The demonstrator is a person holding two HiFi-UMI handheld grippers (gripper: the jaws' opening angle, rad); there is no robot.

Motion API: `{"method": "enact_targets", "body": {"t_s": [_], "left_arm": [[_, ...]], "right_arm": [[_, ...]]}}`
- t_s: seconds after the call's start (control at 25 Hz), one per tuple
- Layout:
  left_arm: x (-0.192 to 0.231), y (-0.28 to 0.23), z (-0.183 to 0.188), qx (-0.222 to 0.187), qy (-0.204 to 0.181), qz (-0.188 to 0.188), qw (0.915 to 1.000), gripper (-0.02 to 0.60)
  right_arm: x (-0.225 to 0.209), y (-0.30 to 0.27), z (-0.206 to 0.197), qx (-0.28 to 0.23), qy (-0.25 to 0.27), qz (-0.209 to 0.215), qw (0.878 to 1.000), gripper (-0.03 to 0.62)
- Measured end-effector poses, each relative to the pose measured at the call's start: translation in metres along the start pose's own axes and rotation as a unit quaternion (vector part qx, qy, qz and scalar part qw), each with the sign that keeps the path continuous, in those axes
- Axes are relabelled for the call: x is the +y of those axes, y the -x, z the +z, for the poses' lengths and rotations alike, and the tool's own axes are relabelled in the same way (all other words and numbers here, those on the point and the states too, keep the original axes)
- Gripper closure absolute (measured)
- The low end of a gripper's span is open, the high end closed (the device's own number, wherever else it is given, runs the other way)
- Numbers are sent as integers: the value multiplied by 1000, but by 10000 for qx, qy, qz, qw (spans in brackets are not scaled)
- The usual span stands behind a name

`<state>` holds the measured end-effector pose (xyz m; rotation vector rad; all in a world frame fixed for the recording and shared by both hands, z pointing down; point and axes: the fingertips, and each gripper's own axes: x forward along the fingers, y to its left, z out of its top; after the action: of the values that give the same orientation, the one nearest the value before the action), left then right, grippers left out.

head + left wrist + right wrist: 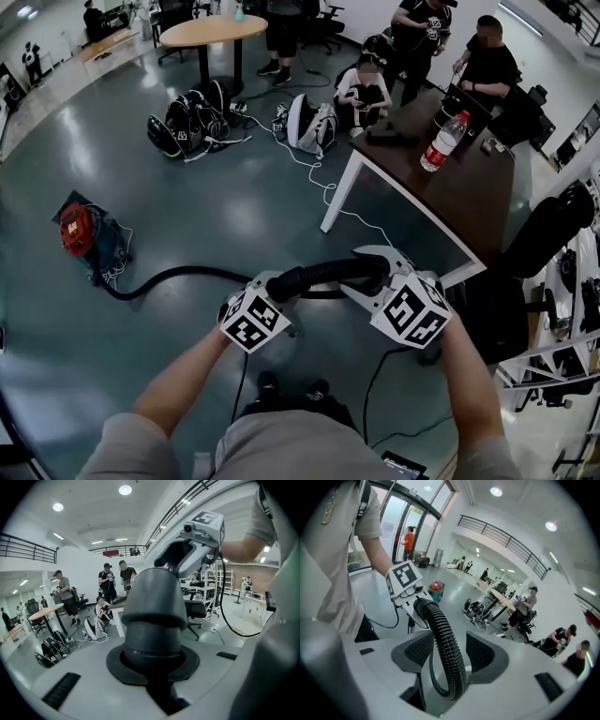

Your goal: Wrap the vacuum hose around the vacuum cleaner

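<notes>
The left hand-held gripper (278, 286) is clamped on the vacuum hose (328, 271) at its end cuff; the right hand-held gripper (375, 267) stands open around the ribbed part, both well apart from the vacuum cleaner (86, 234) on the floor (234, 216)

One vacuum cleaner (80, 232), one hose (187, 271), one bottle (443, 142). Two grippers: left gripper (281, 283), right gripper (375, 275). One round table (211, 30), one dark table (469, 202).

Grey short sleeves (127, 448), 2 dark shoes (268, 382), white left tongs (281, 289) and white right tongs (370, 275), each topped with a cube (253, 321) of black-and-white square markers, dark textured pads (417, 651), thin black cables (242, 633)
</notes>
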<state>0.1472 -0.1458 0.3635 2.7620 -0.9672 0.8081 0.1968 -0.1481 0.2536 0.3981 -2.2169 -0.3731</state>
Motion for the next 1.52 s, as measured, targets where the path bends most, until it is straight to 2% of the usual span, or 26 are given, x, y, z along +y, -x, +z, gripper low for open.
{"method": "enact_targets", "body": {"t_s": [0.16, 0.28, 0.48, 0.68, 0.8, 1.0, 1.04, 1.16, 1.24, 1.48, 1.52], "left_arm": [[26, 4, -7, 74, 130, 317, 9994, 520], [46, 8, -6, 95, 332, 611, 9975, 520], [71, 20, 13, -112, 763, 1148, 9904, 520], [82, 41, 42, -559, 1263, 1667, 9763, 520], [84, 49, 61, -768, 1416, 1836, 9697, 520], [76, 60, 78, -825, 1554, 1977, 9644, 520], [74, 63, 80, -815, 1566, 1999, 9638, 520], [68, 74, 82, -795, 1654, 2085, 9606, 520], [66, 81, 83, -800, 1775, 2135, 9574, 518], [66, 107, 74, -873, 2208, 2330, 9430, 518], [66, 110, 71, -874, 2260, 2363, 9410, 518]], "right_arm": [[-7, 8, -4, -412, -973, -387, 9936, 385], [2, -3, -16, -575, -1531, -394, 9858, 384], [45, -41, -37, -773, -2229, 309, 9713, 385], [88, -82, -52, -813, -2573, 1088, 9567, 385], [100, -104, -59, -764, -2342, 1370, 9594, 384], [106, -147, -64, -644, -1406, 1630, 9744, 381], [110, -158, -64, -615, -1233, 1731, 9752, 341], [132, -186, -66, -506, -634, 2071, 9750, 315], [145, -203, -70, -435, -355, 2151, 9750, 315], [169, -221, -85, -593, -48, 2324, 9708, 316], [169, -222, -86, -628, 43, 2302, 9711, 341]]}}
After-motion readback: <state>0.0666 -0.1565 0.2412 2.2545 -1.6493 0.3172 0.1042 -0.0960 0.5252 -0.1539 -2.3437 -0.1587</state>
